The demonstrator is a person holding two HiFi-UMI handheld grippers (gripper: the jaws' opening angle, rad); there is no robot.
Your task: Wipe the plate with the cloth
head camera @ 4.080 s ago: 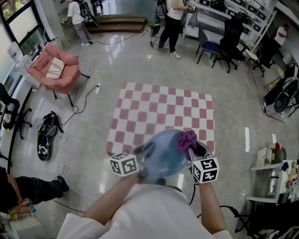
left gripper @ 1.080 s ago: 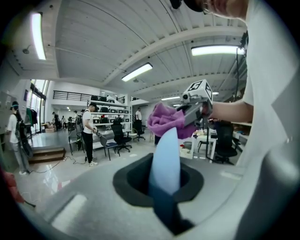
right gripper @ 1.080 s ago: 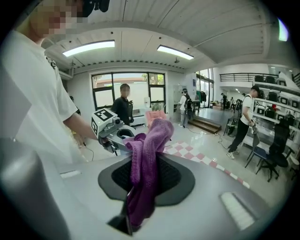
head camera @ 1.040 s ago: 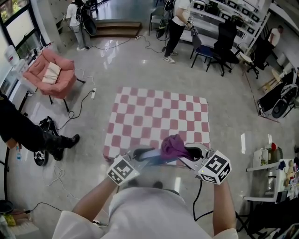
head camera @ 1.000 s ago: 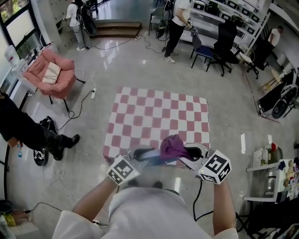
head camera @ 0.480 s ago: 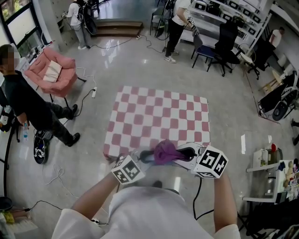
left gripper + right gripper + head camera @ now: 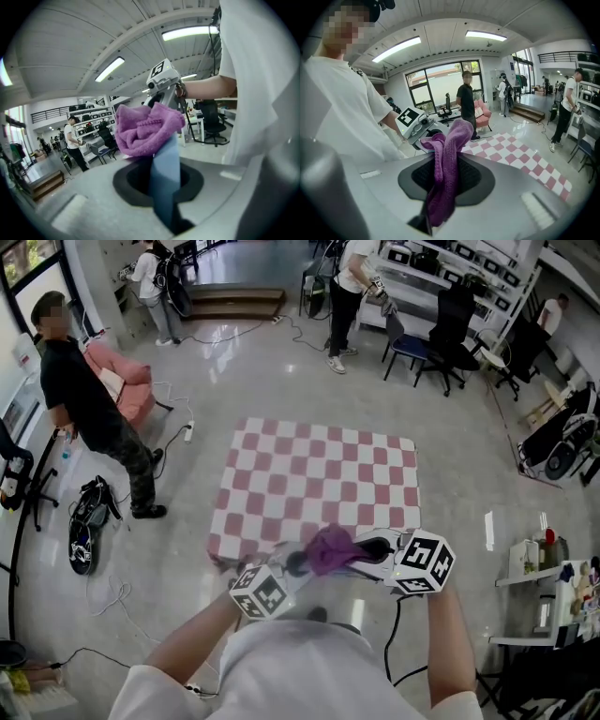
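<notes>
Far left, a person [image 7: 89, 395] stands by the pink chair [image 7: 136, 390], with a bag [image 7: 82, 521] on the floor near the feet, all well apart from the work. The checked mat [image 7: 319, 474] lies straight ahead, its near edge just below the claws, with open floor along both its sides.

Now the left gripper [image 7: 292, 563]: jaws clamped on the blue plate [image 7: 165, 178], which stands edge-on between them, its rim pointing away from the claw. The purple cloth [image 7: 328, 547] sits bunched on the plate's far rim, touching it, right between the two claws.

Then the right gripper [image 7: 372, 547]: jaws pinched on that cloth, one fold hanging back through them and the rest heaped out past the tips. The claws face each other, held up in front of the holder's chest.

Over right, office chairs [image 7: 448, 320] stand by the far wall and a shelf [image 7: 548, 568] sits near the right edge, both well apart from the claws.
</notes>
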